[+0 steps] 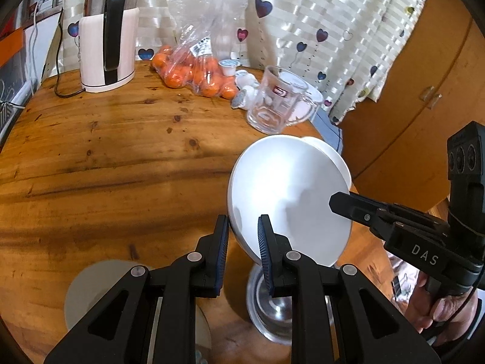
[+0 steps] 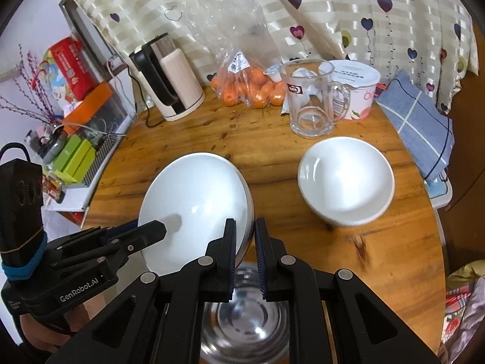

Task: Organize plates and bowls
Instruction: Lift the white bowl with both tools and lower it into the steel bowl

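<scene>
Both grippers, left [image 1: 242,227] and right [image 2: 245,233], clamp narrow on opposite edges of the white plate [image 2: 194,209], held tilted above a steel bowl [image 2: 242,327]. Glazed, stiff and breakable, it looks slippery; rim grips seem soundest. Another bowl [image 2: 345,179] sits apart.

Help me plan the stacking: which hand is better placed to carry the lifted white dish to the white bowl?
Right, probably: the right gripper grips the white dish on the edge facing the white bowl; the left gripper holds its far edge.
</scene>
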Motion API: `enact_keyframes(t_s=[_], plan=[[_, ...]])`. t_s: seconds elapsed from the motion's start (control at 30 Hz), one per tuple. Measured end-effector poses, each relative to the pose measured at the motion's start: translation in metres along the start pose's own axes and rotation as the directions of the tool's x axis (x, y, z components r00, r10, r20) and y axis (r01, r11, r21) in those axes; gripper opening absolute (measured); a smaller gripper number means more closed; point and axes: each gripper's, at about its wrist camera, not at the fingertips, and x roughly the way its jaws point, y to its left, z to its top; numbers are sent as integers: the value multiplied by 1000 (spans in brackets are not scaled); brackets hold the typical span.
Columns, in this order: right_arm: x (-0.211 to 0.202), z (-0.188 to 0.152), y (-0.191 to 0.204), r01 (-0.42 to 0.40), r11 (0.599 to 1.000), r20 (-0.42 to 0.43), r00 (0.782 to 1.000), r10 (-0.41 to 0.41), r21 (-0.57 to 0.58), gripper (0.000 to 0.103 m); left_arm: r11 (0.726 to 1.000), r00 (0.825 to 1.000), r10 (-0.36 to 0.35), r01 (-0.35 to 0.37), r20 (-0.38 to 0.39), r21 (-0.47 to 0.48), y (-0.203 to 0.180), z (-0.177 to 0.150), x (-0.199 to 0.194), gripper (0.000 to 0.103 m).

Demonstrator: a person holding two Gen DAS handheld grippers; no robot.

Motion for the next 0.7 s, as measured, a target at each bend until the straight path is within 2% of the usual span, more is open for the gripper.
enact_keyframes(t_s=[0.27,0.7], plan=[[-17,-30,-4,12,1000,-22,1000,-11,22,13,999,999,1,1,-39,35,-19,-28,-7,21],[-12,-67,-19,15,997,-109,994,-7,75,13,999,991,7,0,-131,49,-28,-59,6,21]])
